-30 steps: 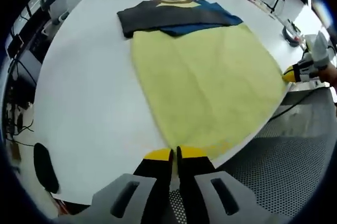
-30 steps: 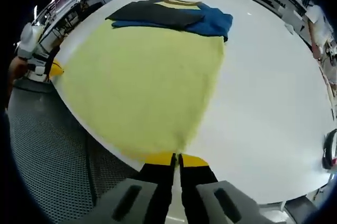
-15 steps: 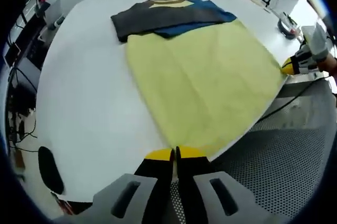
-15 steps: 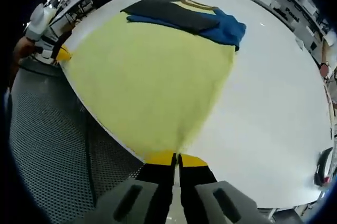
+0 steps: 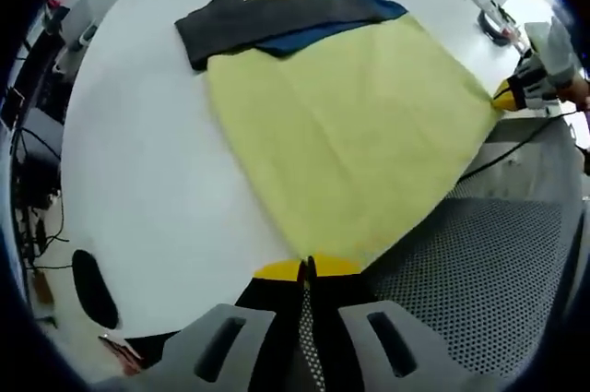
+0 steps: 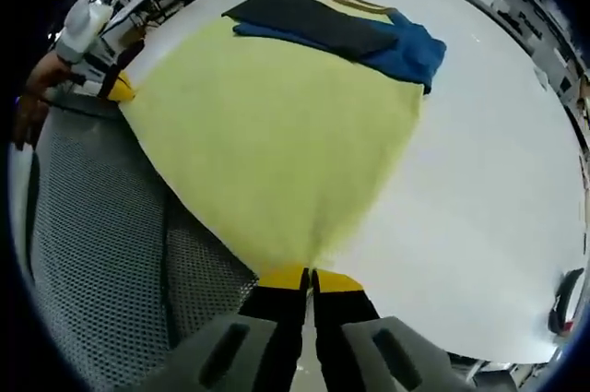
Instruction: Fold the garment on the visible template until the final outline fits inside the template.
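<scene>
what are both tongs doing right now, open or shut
Left tongs: shut on a bottom corner of the yellow garment.
Right tongs: shut on its other bottom corner.

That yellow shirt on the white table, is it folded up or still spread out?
Partly folded: the yellow shirt's body lies spread flat on the white table, but its dark and blue sleeves are folded across the top.

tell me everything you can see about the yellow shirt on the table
The pale yellow soft-cloth shirt lies spread flat on the round white table, its hem drawn taut past the table's edge. Its far end carries a dark grey sleeve and a blue sleeve, both folded across the chest, and a mustard collar. The left gripper and right gripper each pinch a hem corner.
</scene>
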A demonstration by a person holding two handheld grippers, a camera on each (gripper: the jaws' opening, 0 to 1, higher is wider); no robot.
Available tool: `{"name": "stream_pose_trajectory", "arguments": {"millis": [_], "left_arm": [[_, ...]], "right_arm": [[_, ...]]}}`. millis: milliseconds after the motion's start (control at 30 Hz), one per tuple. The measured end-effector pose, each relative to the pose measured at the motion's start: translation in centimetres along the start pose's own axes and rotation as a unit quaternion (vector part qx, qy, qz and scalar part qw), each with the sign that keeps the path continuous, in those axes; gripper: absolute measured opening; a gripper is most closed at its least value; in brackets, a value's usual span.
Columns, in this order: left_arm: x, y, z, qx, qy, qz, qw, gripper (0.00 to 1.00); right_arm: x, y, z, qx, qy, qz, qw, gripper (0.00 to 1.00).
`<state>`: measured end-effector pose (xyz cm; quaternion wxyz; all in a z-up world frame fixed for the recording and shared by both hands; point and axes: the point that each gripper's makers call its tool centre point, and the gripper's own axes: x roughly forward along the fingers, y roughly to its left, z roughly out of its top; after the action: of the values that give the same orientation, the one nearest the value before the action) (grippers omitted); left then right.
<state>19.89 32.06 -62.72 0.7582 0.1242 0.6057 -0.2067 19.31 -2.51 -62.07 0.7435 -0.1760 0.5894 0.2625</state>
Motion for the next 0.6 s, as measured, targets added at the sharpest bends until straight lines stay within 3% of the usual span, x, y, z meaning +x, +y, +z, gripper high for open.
{"name": "stream_pose_trajectory", "arguments": {"millis": [267,433,600], "left_arm": [[-1.0,0.2,0.8,-0.026,-0.02,0.001,0.9995,0.03],[-1.9,1.0,2.5,-0.053,-0.047,-0.006,0.9975,0.03],[-2.6,1.7,4.6,-0.065,-0.086,0.008,0.9942,0.03]], "right_arm": [[-0.8,0.0,0.5,0.007,-0.015,0.008,0.9998,0.0],[-1.6,-0.6,1.7,0.027,-0.039,0.008,0.9989,0.0],[-2.6,-1.6,3.4,0.039,-0.067,-0.001,0.997,0.0]]}}
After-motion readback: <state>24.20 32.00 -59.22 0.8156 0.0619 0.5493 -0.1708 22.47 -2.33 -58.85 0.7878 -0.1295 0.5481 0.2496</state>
